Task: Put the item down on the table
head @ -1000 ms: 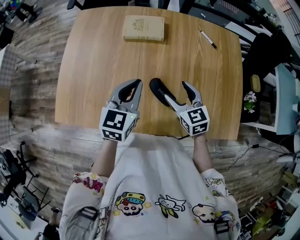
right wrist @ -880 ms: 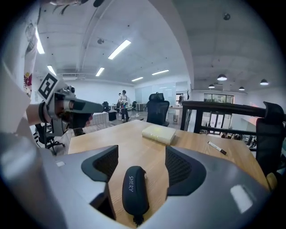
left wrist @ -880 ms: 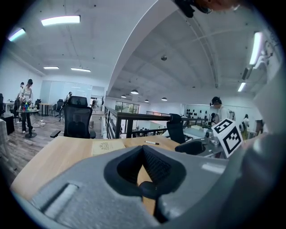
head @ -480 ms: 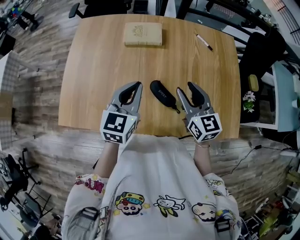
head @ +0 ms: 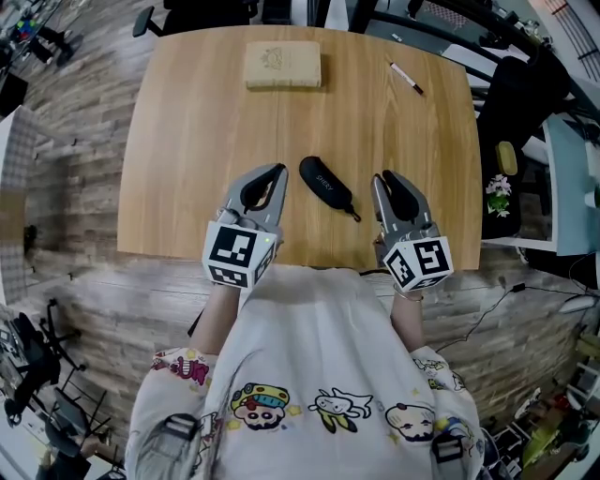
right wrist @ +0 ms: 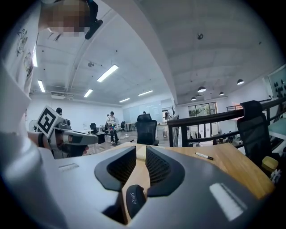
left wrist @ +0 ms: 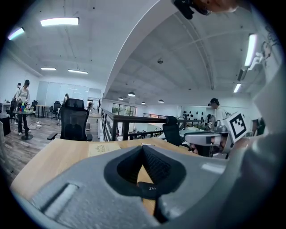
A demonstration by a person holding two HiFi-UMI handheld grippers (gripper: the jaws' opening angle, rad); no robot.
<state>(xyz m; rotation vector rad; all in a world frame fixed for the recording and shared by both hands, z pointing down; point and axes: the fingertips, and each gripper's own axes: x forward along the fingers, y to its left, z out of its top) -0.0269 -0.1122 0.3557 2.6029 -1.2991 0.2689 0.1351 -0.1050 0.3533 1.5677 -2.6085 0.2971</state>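
On a light wooden bench (head: 187, 141) in an open-plan office, a slim black case (head: 325, 186) lies flat and free of both tools, set slantwise with its rounded end toward 11 o'clock and its thin corded end toward 4 o'clock. White lettering runs along its top. A person in a white cartoon-print shirt (head: 309, 375) stands at the near edge, holding one pair of tongs in each hand.

The left tongs (head: 278, 171) rest at the case's 9 o'clock, just beside it but not touching. Their tips are clenched together with nothing between them, and the case shows only through the hollow behind the tips in the left gripper view.

The right tongs (head: 387, 180) sit at the case's 3 o'clock, near the corded end and apart from it. Their jaws are closing and stand a narrow slot apart. The pads press on nothing, and bare wood shows through the gap in the right gripper view, with the case's end low at the slot's foot.

At 12 o'clock, close to the far edge, lies a tan book (head: 283, 66) with an embossed cover. A white marker pen (head: 406, 78) with a black cap lies at 1 o'clock near the far right corner, well apart from the case. Black office chairs (head: 202, 14) stand beyond the far edge.
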